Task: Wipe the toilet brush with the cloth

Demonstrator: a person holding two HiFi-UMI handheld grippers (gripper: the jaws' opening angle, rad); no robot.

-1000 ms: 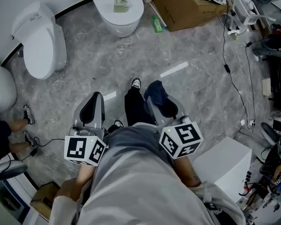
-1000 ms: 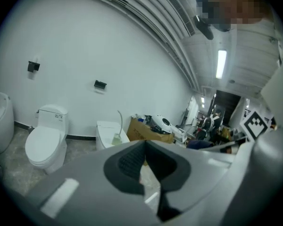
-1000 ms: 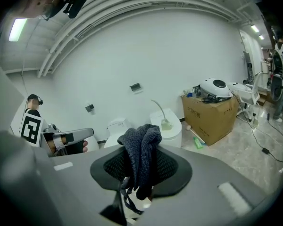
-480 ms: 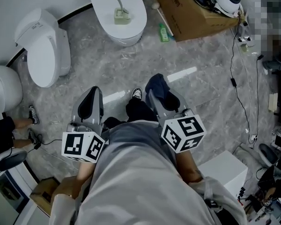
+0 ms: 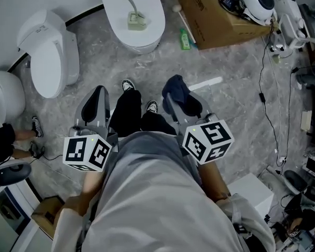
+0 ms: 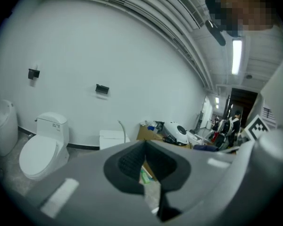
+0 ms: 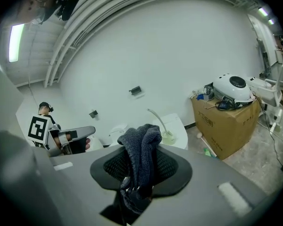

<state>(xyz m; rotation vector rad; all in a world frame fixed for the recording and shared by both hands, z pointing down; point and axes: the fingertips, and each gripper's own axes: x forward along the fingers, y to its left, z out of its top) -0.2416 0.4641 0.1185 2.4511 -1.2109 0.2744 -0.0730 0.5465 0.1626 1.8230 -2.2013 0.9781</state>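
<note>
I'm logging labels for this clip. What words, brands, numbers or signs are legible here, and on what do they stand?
No text can be read for certain.
Cardboard box: dark print on its side, too blurred to read.
Toilet tank: small dark label, too small to read.
Left cube and right cube: black-and-white square marker patterns only, no words.

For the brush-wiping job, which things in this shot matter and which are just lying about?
Part of the job:
cloth, clamped in the right gripper
toilet brush, on the closed toilet lid ahead
left gripper, holding nothing

Lying about:
cardboard box
green bottle
second toilet
floor cable
</note>
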